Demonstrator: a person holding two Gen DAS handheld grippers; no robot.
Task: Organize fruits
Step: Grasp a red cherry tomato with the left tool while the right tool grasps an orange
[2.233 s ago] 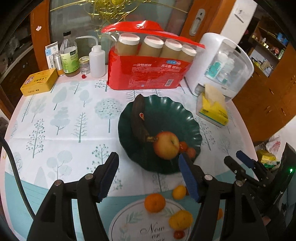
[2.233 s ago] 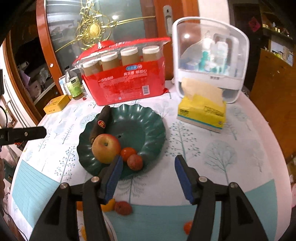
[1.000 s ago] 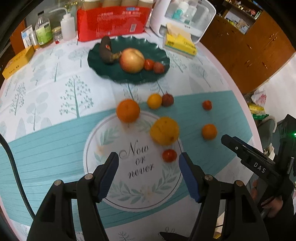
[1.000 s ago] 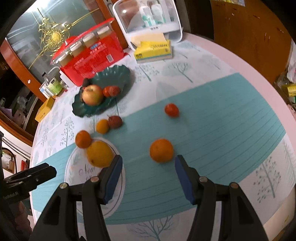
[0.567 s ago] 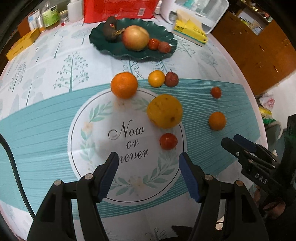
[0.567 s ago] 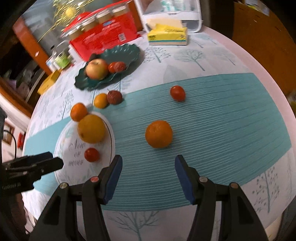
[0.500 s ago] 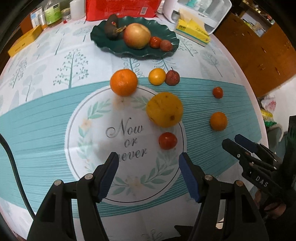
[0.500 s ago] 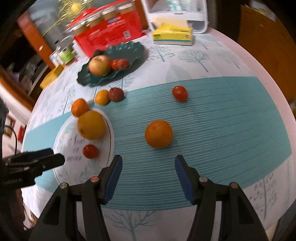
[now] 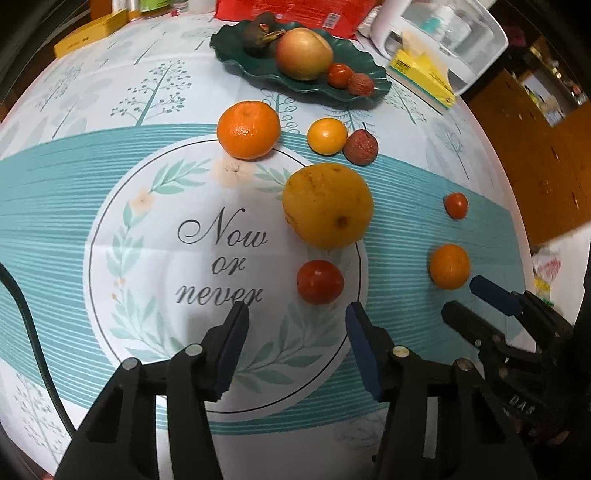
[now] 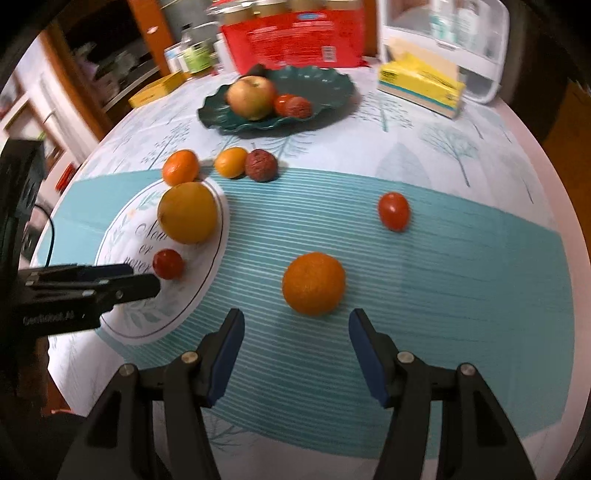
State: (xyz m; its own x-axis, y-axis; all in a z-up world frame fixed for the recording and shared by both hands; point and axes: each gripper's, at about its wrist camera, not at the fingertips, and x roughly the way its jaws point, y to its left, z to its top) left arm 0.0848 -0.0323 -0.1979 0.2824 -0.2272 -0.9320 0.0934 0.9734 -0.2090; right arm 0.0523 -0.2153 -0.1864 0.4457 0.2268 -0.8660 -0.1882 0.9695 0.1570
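Landmark = the dark green plate (image 9: 373,94) at the far side of the table (image 9: 55,206), w/ a red pkg of cups (image 10: 295,35) just behind it and a yellow tissue box (image 10: 421,86) to its right.

Sitting on the plate: an apple (image 9: 303,54), a small red tomato (image 9: 340,75), a wrinkled reddish fruit (image 9: 361,84) touching that tomato, plus a dark fruit (image 9: 256,31) at its far-left rim.

Lying loose on the cloth, nearer the cameras than the plate: a tangerine (image 9: 248,130) just in front of it, a small yellow-orange fruit (image 9: 327,135) and a dark red wrinkled fruit (image 9: 361,147) touching each other next to that. Further from the plate, a big yellow citrus (image 9: 327,206) is resting on the edge of the printed circle, and a red tomato (image 9: 320,281) is sitting just beyond it, nearest the left cam. Off to the right, well apart from the plate: a cherry tomato (image 10: 393,211) and an orange (image 10: 314,283).

Left gripper (image 9: 297,315) is pointing down at the cloth, jaws narrowing, nothing betw. them; the red tomato is lying just ahead of the tips, not touched. Right gripper (image 10: 295,323) is hovering w/ jaws moderately wide and empty, the orange just ahead of the gap, no pad contact.
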